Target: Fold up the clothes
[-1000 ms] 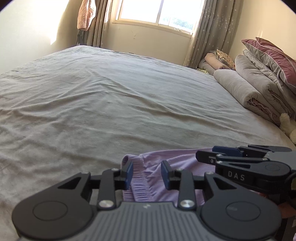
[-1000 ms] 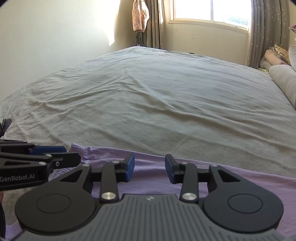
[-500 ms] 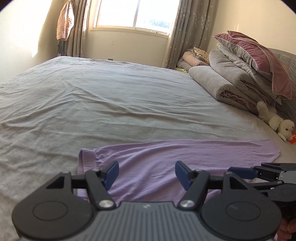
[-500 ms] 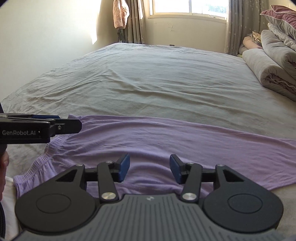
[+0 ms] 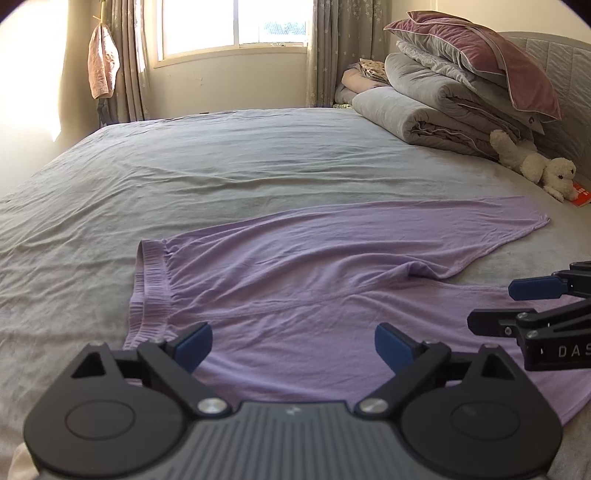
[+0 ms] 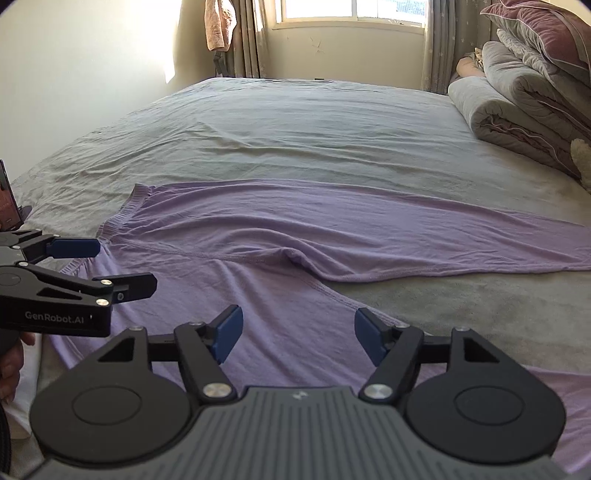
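Lilac trousers (image 5: 295, 273) lie spread flat on the grey bed sheet (image 5: 221, 162), waistband (image 5: 147, 288) to the left, both legs running right. They also show in the right wrist view (image 6: 295, 229). My left gripper (image 5: 293, 345) is open and empty, held above the trousers near the waistband. My right gripper (image 6: 298, 334) is open and empty above the near leg. Each gripper shows at the edge of the other's view, the right one (image 5: 517, 302) and the left one (image 6: 99, 266), both with jaws apart.
Folded grey quilts (image 5: 436, 110) and a maroon pillow (image 5: 480, 48) are stacked at the bed's right side, with a white plush toy (image 5: 532, 162) beside them. A window (image 5: 236, 26) and curtains are behind. A phone on a stand (image 6: 9, 203) is at the left edge.
Both grippers have opened wide and pulled back and up from the trousers. The trousers now lie spread out on the bed, where before only a bunched part showed under the jaws.
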